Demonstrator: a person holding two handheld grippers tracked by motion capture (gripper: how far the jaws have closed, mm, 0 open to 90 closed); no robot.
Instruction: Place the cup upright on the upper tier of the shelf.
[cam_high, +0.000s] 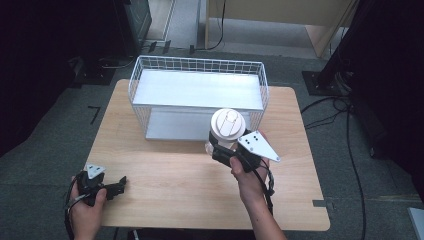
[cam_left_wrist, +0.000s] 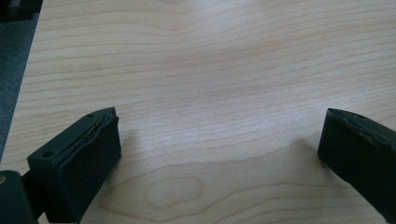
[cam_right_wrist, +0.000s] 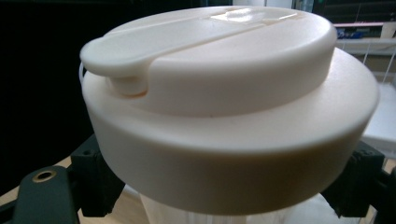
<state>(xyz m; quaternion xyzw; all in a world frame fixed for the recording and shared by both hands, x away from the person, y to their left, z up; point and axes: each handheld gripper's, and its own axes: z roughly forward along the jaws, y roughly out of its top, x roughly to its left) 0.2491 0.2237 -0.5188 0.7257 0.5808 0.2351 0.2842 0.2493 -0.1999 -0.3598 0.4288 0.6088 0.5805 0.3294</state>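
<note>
Near the worktop's middle, the right gripper has its jaws clamped below the white lid of a jar, apparently carrying it. Next it likely must clear the wire basket's front rim to reach a shelf. At the worktop's near left corner the left gripper rests idle, jaws apart.
</note>
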